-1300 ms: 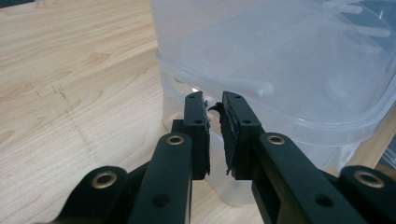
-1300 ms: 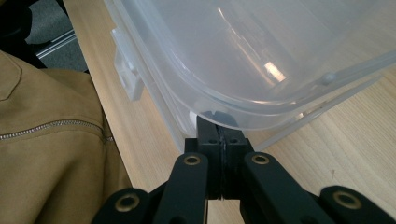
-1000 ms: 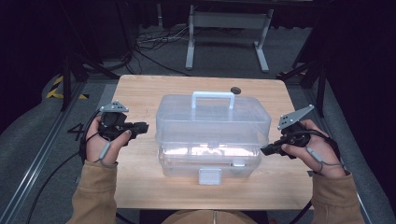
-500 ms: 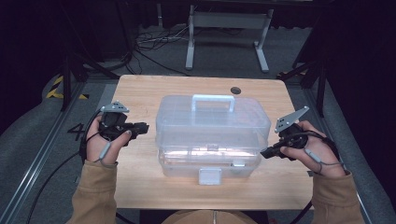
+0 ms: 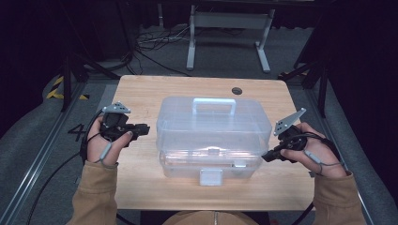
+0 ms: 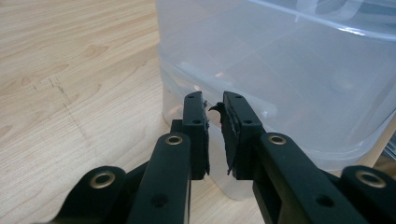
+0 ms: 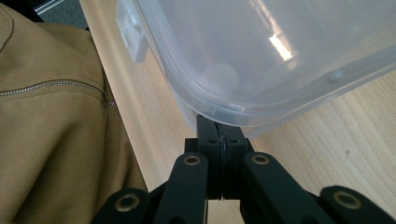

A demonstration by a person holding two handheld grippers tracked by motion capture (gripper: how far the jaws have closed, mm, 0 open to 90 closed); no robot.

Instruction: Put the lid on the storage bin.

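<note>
a: start with the right tool (image 5: 268, 155). how does it stand?

b: its jaws are pressed flat together with nothing between them. in the right gripper view (image 7: 219, 128) the tips sit right at the lower edge of the clear plastic box (image 5: 210, 136), under its rim, near the front right corner.

a: and the left tool (image 5: 143, 129)?

b: a narrow gap between the jaws, nothing in it. in the left gripper view (image 6: 214, 108) it points at the left end wall of the box (image 6: 289, 79), just short of it; i can't tell if the tips touch.

a: where's the box itself?

b: mid-desk (image 5: 141, 93), lid down, white handle (image 5: 214, 104) on top, white latch (image 5: 210, 177) facing the person. a tan sleeve (image 7: 51, 135) shows beside the right tool, and a small dark hole (image 5: 236, 90) lies in the desk behind the box.
</note>
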